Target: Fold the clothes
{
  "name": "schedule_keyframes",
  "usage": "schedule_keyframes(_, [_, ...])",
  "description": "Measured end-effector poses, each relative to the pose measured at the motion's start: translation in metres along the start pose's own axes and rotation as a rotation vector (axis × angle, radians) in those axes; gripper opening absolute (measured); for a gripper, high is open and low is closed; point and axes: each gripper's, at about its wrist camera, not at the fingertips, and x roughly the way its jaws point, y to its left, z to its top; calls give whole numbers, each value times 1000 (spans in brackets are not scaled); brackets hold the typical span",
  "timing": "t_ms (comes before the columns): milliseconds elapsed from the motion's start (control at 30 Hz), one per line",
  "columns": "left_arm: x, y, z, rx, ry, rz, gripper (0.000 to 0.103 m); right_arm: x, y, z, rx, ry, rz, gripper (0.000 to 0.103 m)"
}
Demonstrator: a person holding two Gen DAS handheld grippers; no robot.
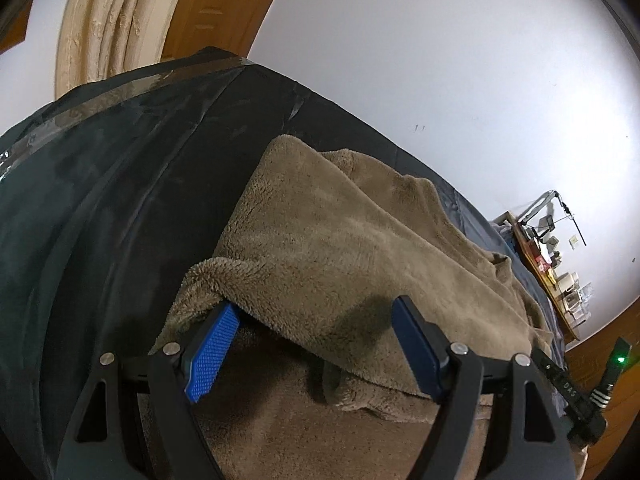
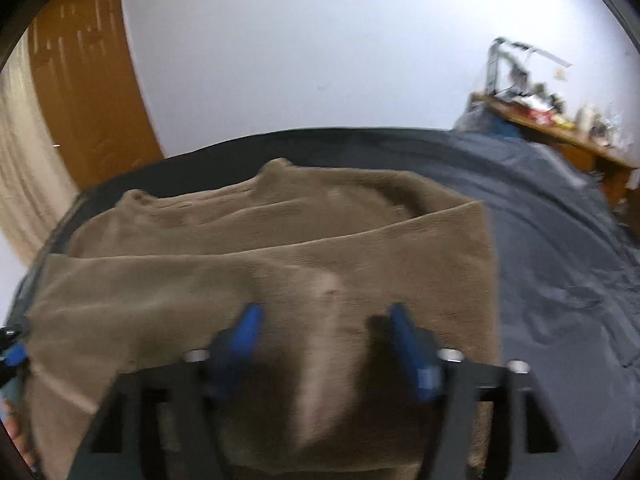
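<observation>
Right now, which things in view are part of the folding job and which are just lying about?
Part of the job:
brown fleece garment
dark bed cover it lies on
left claw, open
right claw, open

Just lying about:
cluttered wooden desk
wooden door
cream curtain

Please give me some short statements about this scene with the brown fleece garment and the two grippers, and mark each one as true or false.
1. The brown fleece garment lies on a dark sheet. True.
2. The right gripper is shut on the garment. False: its jaws stand apart, above the cloth.
3. One blue pad of the left gripper sits under a raised fold of fleece. True.
4. The wall behind is green. False: it is white.
5. A wooden door stands at the left in the right wrist view. True.
</observation>
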Motion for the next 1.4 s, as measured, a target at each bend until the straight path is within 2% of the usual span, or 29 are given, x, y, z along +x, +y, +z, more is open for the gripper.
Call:
schedule_keyframes(133, [0, -1, -1, -2, -2, 5, 82, -11, -5, -7, 11, -67, -11, 77])
schedule_keyframes(200, [0, 1, 1, -15, -8, -1, 82, -21, 4, -8, -25, -125, -11, 78])
schedule_keyframes(333, [-4, 2, 0, -28, -26, -8, 82, -42, 47, -8, -199, -251, 43, 77])
schedule_keyframes(400, [-5, -1, -1, -18, -30, 1, 82, -47, 70, -14, -306, -282, 54, 78])
schedule_keyframes(500, [-6, -4, -1, -12, -45, 8, 82, -37, 87, -18, -394, -240, 101, 77])
schedule_keyframes(667, [-13, -1, -1, -29, -73, -8, 82, 4, 80, -14, -345, 5, 147, 78])
schedule_keyframes(733, [-16, 4, -1, -59, -84, -22, 82, 14, 72, -12, -318, 59, 191, 78])
schedule_keyframes(867, [-25, 15, -2, -120, -127, -38, 82, 18, 74, -15, -354, 65, 189, 78])
schedule_keyframes(1000, [-51, 22, -1, -144, -280, 60, 82, 19, 78, -16, -376, 66, 160, 78])
schedule_keyframes(1100, [-54, 22, 1, -132, -297, 67, 82, 22, 80, -16, -377, 65, 159, 78])
schedule_keyframes(1167, [-48, 16, 1, -101, -265, 41, 83, 23, 82, -17, -383, 63, 151, 78])
schedule_keyframes(1300, [-24, -8, -6, 32, -136, -13, 83, 19, 80, -18, -387, 58, 144, 78])
schedule_keyframes(1400, [1, -14, -10, 81, -24, 58, 83, 15, 75, -19, -378, 57, 153, 78])
